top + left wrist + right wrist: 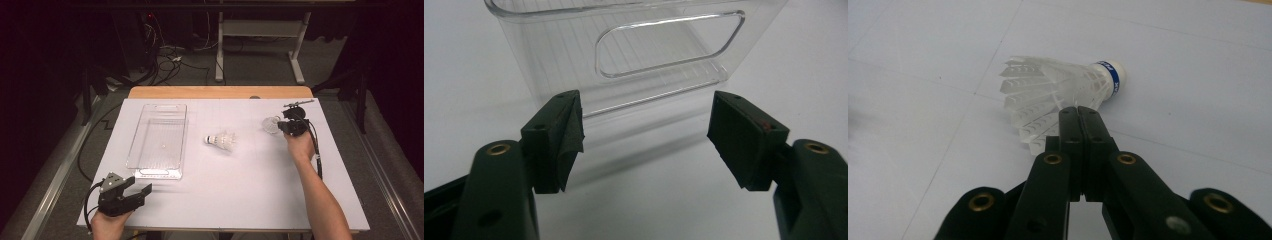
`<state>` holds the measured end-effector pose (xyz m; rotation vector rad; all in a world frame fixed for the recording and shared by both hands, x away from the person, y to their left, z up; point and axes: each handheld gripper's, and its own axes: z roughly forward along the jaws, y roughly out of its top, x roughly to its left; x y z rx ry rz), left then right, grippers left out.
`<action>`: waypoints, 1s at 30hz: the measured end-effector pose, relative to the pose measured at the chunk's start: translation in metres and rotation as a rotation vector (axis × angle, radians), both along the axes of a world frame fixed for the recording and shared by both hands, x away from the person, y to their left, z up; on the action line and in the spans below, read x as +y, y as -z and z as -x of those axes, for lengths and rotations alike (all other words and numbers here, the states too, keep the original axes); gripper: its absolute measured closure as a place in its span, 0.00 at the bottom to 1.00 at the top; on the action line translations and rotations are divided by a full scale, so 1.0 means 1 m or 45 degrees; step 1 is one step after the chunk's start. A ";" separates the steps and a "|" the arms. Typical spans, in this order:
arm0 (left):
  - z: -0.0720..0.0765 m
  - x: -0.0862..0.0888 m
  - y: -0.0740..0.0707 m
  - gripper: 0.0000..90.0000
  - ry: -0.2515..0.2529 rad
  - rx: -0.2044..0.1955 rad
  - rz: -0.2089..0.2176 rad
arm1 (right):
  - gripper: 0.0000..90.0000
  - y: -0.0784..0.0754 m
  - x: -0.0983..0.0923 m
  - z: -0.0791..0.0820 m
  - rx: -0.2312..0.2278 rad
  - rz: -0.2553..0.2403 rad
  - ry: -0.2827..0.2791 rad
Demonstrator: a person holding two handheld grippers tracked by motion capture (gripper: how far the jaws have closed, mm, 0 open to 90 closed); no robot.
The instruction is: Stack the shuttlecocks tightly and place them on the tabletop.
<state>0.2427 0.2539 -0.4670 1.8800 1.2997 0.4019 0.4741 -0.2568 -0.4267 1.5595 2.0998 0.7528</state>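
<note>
Right hand-held gripper (283, 125) (1080, 114) at far right of bench (240, 192), jaws fully closed, tips sitting on near lower edge of feather skirt of shuttlecock (270, 124) (1058, 85). Looks like a thin pinch on one or two feathers, not on the cork; cannot tell how deep the feathers sit between the pads. Cork end with blue band pointing away from the gripper, skirt toward it.

Left hand-held gripper (145, 192) (646, 131) at near left, jaws wide apart, nothing between them, aimed at near end wall of clear plastic tray (150, 173) (549, 60), close to it but apart. Tray empty as far as visible. Second shuttlecock (222, 141) lying on its side mid-bench, between tray and right hand-held gripper, untouched.

Likely step: carry pinched shuttlecock left to the tray. To do it well:
- Keep the squeeze steady; feathers are light and springy, easy to slip or bend.
- Lift straight up first, slowly, and check that the shuttlecock comes along rather than swinging from one feather.
- Pass above the second shuttlecock, not through it.
- Lower inside tray walls before letting go, to avoid a bounce off the rim.
- Use left hand-held gripper to steady the tray if it slides.
</note>
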 end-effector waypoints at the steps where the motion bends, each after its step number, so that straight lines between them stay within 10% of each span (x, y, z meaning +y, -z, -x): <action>1: 0.000 0.000 0.000 0.35 0.000 0.000 -0.001 | 1.00 0.000 0.000 0.001 -0.001 -0.002 -0.002; 30: 0.000 -0.001 0.000 0.35 0.007 0.002 0.000 | 1.00 -0.013 0.013 0.042 -0.041 -0.042 -0.230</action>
